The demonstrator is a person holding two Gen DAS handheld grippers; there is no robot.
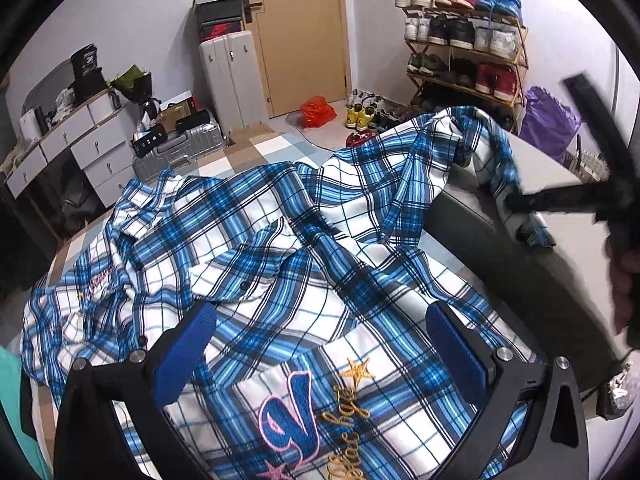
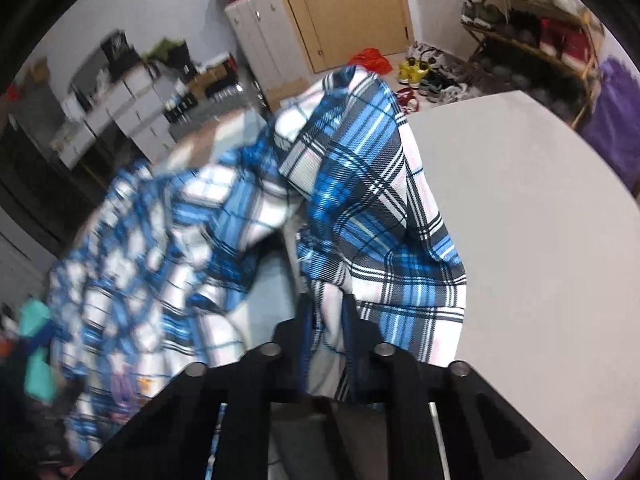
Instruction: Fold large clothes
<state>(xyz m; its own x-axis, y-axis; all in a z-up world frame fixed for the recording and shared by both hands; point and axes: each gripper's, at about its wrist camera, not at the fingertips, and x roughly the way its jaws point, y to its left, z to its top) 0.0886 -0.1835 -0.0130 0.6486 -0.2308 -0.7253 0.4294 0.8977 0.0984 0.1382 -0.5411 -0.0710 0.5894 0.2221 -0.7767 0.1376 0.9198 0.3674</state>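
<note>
While the drawers [image 1: 76,140] at far left carry clutter on top and the shoe rack [image 1: 464,44] at right is packed with sneakers, the plaid shirt [image 1: 248,248] sprawls across the bed [image 1: 256,148], one sleeve draped over the white table's [image 2: 520,208] near edge. Left gripper [image 1: 320,344] hovers just above the shirt, jaws apart. Right gripper [image 2: 326,320] is clamped on the sleeve fabric.
</note>
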